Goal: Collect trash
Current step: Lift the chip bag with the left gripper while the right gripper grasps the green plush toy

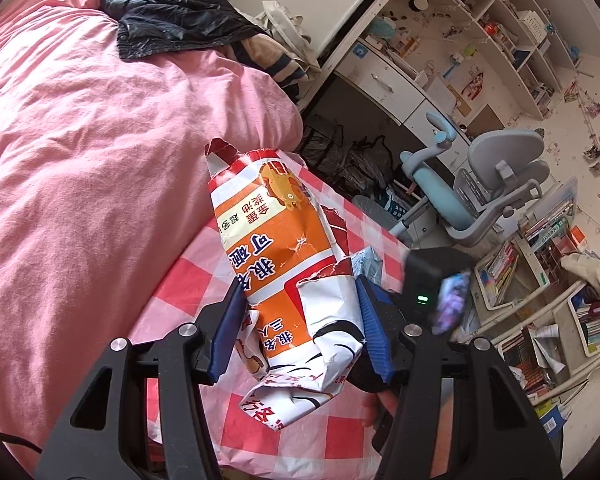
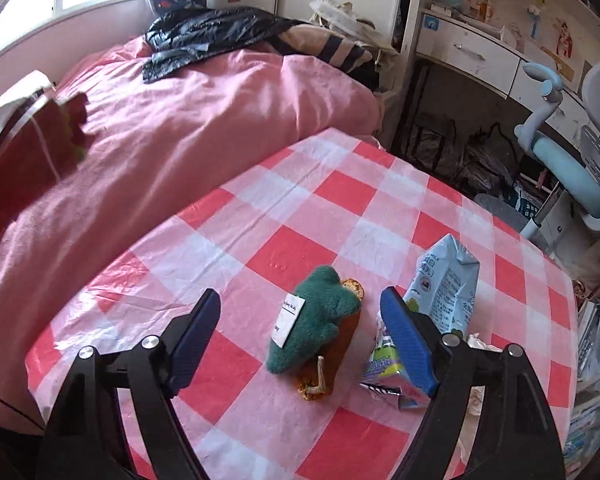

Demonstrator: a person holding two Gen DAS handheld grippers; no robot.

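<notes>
My left gripper (image 1: 298, 292) is shut on a crumpled orange, white and red paper bag (image 1: 284, 248), held upright above the red-and-white checked tablecloth (image 1: 204, 280). My right gripper (image 2: 300, 296) stands open above the same tablecloth (image 2: 340, 200), its pads touching nothing. Below it lie a green and orange plush carrot toy (image 2: 316, 328), a crumpled foil wrapper (image 2: 380, 368) by the right finger, and a pale blue milk carton (image 2: 448, 280) standing just beyond. A blurred dark red bag-like thing (image 2: 20, 160) shows at the left edge of the right wrist view.
A pink duvet (image 1: 80, 160) covers the bed to the left, with a black jacket (image 1: 172, 16) at its far end. A blue-grey desk chair (image 1: 492, 184), a white desk with shelves (image 1: 440, 40) and cluttered book racks (image 1: 540, 300) stand to the right.
</notes>
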